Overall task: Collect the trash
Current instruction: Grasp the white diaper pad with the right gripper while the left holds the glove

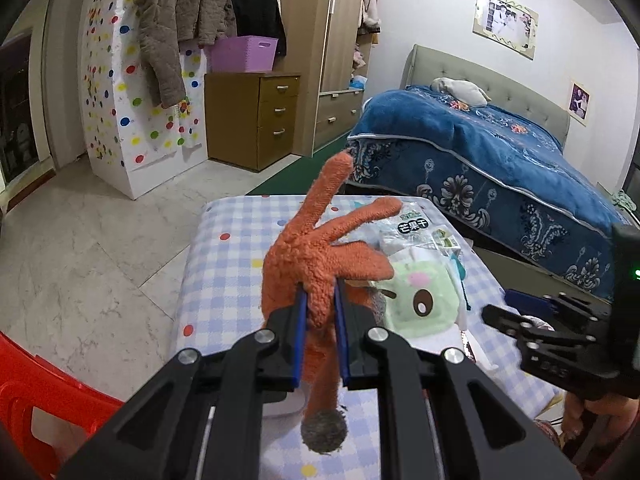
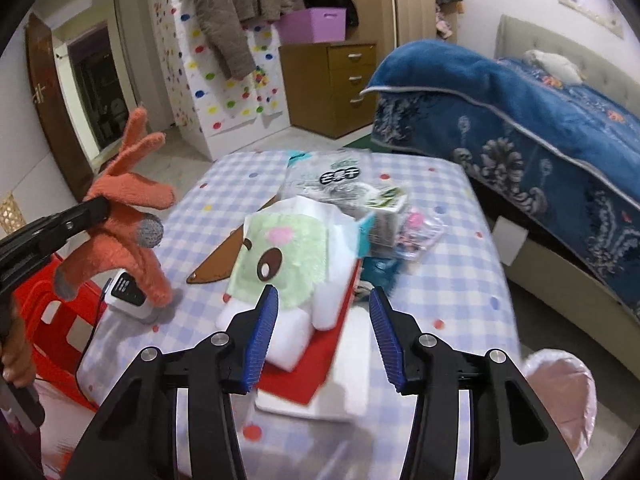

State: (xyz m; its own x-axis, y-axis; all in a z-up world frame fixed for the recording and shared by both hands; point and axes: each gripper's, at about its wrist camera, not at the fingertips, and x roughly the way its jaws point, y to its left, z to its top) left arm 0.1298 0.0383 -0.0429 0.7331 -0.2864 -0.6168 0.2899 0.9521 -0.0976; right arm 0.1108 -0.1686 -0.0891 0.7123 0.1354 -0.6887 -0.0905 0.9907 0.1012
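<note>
left gripper (image 1: 320, 312): jaws clamped on fuzzy orange knit glove (image 1: 316, 256), held above checked table (image 1: 224, 264)
right gripper (image 2: 323, 334): jaws wide, empty, near pink-lined bin (image 2: 568, 384)
risk: thin pinch, glove slips; snack wrappers (image 2: 340, 180) left far side

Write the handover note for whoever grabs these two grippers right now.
Left gripper: shut on the orange glove, held above the checked table.
Right gripper: open, empty, pointing at the green cartoon cloth.
On the table: snack bag, small wrappers, white pads on a red sheet.
Pink-lined bin sits at the table's right.
Left: nothing visibly binned; sort trash from keepers.
</note>
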